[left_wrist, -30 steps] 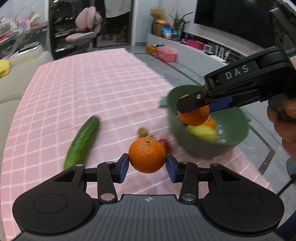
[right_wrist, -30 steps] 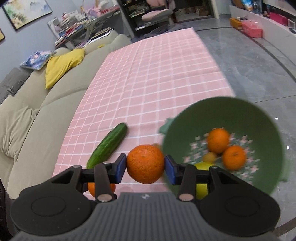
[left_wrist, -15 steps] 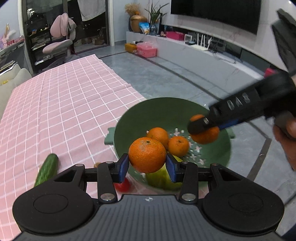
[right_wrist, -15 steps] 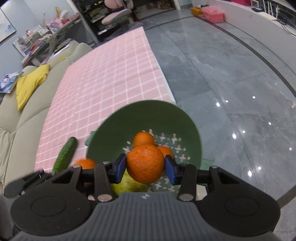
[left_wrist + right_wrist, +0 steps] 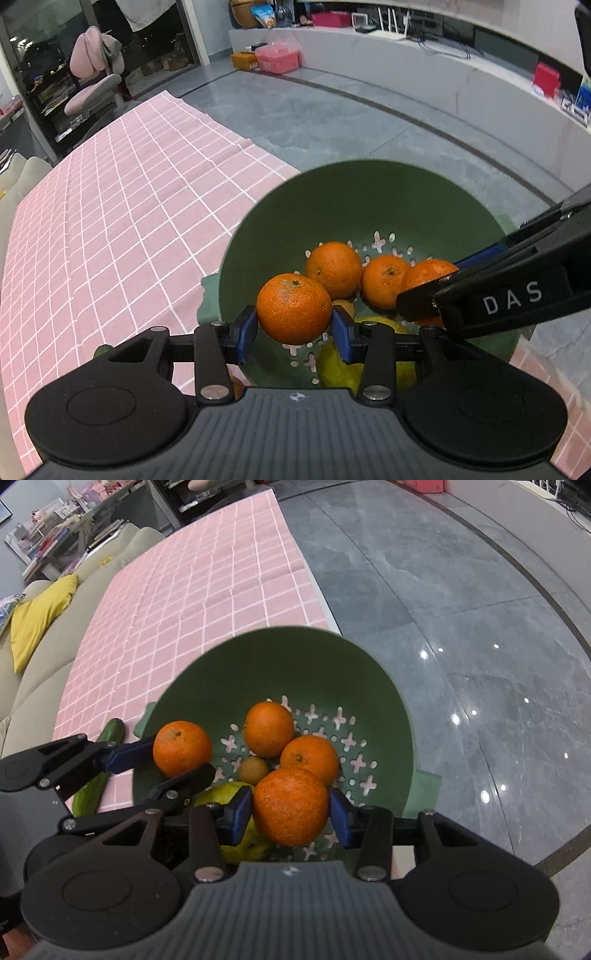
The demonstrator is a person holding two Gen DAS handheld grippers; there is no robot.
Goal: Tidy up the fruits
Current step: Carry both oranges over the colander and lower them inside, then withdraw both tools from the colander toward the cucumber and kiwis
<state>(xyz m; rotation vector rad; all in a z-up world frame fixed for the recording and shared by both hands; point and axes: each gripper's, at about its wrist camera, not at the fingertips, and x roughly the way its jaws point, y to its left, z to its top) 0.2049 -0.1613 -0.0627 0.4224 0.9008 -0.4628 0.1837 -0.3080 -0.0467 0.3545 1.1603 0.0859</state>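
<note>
A green colander [image 5: 369,192] [image 5: 288,657] sits at the near right edge of the pink checked cloth. It holds two oranges [image 5: 334,264] [image 5: 269,728], a small brown fruit [image 5: 253,770] and a yellow-green fruit [image 5: 340,369] [image 5: 218,794]. My left gripper [image 5: 294,328] is shut on an orange [image 5: 293,308], which also shows in the right wrist view [image 5: 182,747], over the colander's left side. My right gripper [image 5: 291,818] is shut on another orange [image 5: 290,805] [image 5: 424,275] low over the colander's near side.
A cucumber [image 5: 96,771] lies on the pink cloth [image 5: 110,221] left of the colander. A beige sofa with a yellow cushion [image 5: 37,616] runs along the cloth's far side. Grey floor [image 5: 461,627] lies past the cloth's right edge.
Both grippers have moved in over the colander with their oranges and now sit lower and closer to the fruit inside it.
</note>
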